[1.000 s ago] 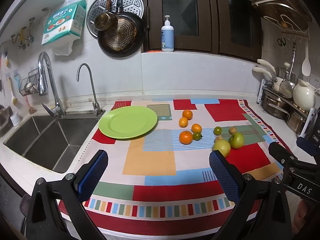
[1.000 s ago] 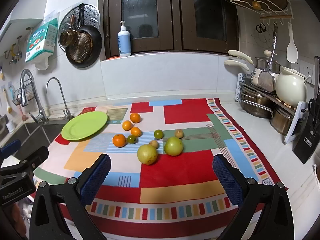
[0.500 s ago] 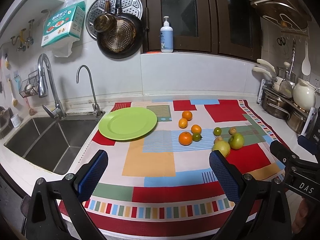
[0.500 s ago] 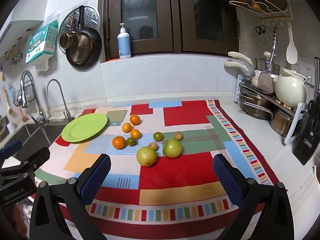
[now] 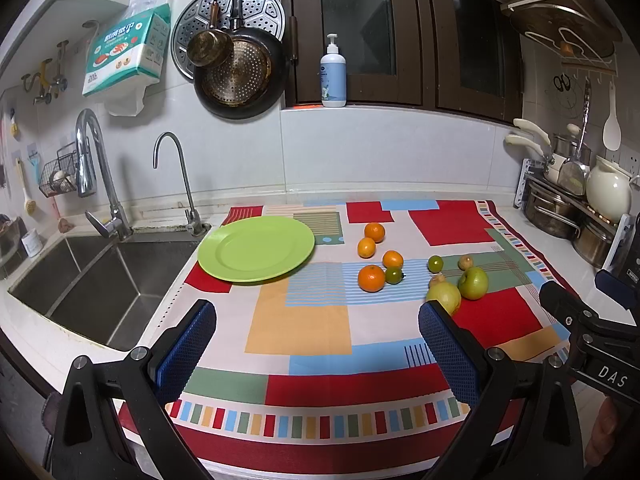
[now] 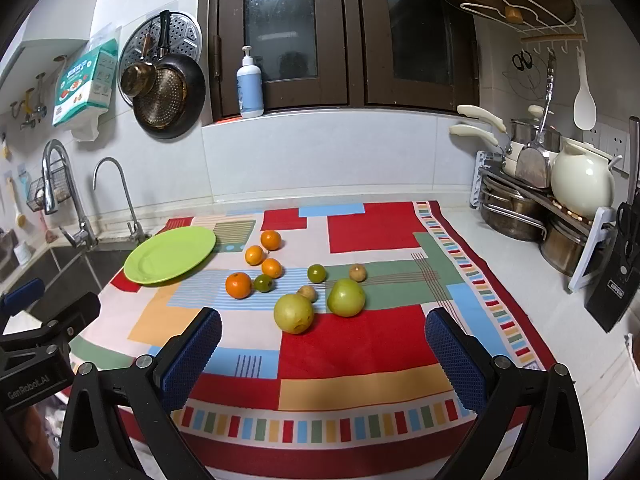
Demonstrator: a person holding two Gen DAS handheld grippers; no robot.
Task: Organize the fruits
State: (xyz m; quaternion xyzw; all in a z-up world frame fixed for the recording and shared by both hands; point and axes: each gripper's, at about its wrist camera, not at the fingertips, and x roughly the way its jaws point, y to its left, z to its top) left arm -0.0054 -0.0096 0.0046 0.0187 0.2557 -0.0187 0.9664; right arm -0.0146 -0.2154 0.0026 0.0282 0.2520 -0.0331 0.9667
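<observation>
Right wrist view: the fruit lies loose on the patchwork cloth (image 6: 376, 344), ahead of the right gripper (image 6: 323, 340) and touching neither of its fingers. Nearest is a yellow-green pear (image 6: 293, 313), just beyond the gap between the blue pads (image 6: 192, 356), with a green apple (image 6: 346, 297) close on its right and a small brown fruit (image 6: 307, 292) tucked behind the two. Another brown fruit (image 6: 357, 272) and a small green citrus (image 6: 316, 273) lie farther back. To the left sit four oranges (image 6: 239, 285) in a loose group, a second green citrus (image 6: 263, 283) touching the nearest of them. The green plate (image 6: 170, 255) lies bare at the cloth's left edge, beside the sink (image 6: 68, 276).

The right gripper is spread wide and holds nothing. In the left wrist view, the left gripper (image 5: 316, 334) is likewise spread and unloaded, hovering over the cloth's near edge; the pear (image 5: 444, 296) shows just past its right pad, the plate (image 5: 256, 249) ahead to the left. A rack of pots (image 6: 516, 208) stands at the counter's right.
</observation>
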